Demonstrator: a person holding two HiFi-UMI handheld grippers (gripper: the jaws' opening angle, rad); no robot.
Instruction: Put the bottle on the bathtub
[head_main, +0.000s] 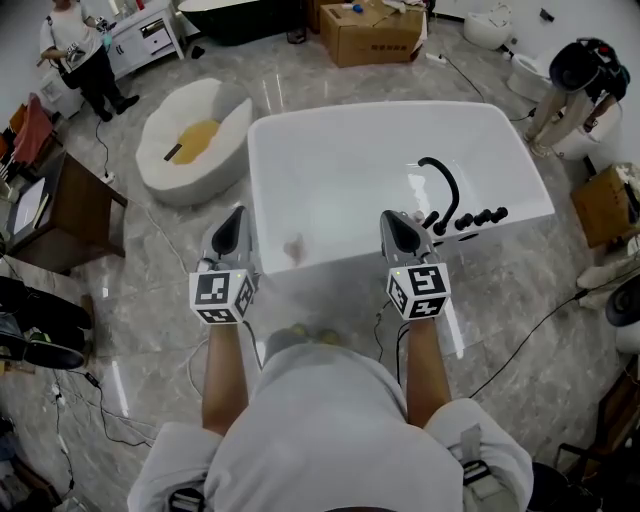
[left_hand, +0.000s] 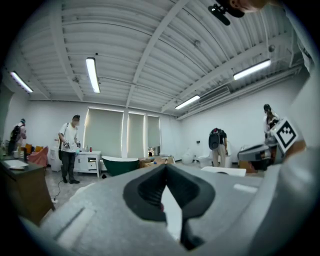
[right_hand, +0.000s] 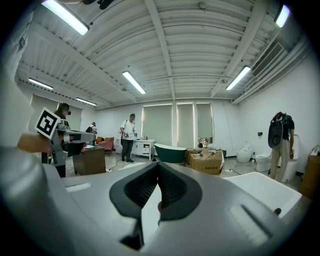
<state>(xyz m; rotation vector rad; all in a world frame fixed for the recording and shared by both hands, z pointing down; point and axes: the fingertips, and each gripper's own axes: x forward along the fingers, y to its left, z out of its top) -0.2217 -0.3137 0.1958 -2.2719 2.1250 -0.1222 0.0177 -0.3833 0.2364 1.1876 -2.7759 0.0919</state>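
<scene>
Grey polished showroom floor (head_main: 150, 290), one white rectangular bathtub (head_main: 330, 135) ahead, both tongs empty above its near edge.

The left tongs (head_main: 237, 213) and the right tongs (head_main: 392, 219) are both pressed closed with nothing between the pads. I count two tongs, one bathtub in front, one black curved spout (head_main: 446, 180) at its right end beside a row of black knobs (head_main: 478, 217), and one round white tub (head_main: 190, 140) off its left corner. No bottle can be made out for certain; a small brownish smudge (head_main: 295, 248) by the near edge is too blurred to name. That fits a bottle already let go or one yet to be fetched. Either way, I judge the flat ledge, clear of the spout, the steadiest standing place.
</scene>
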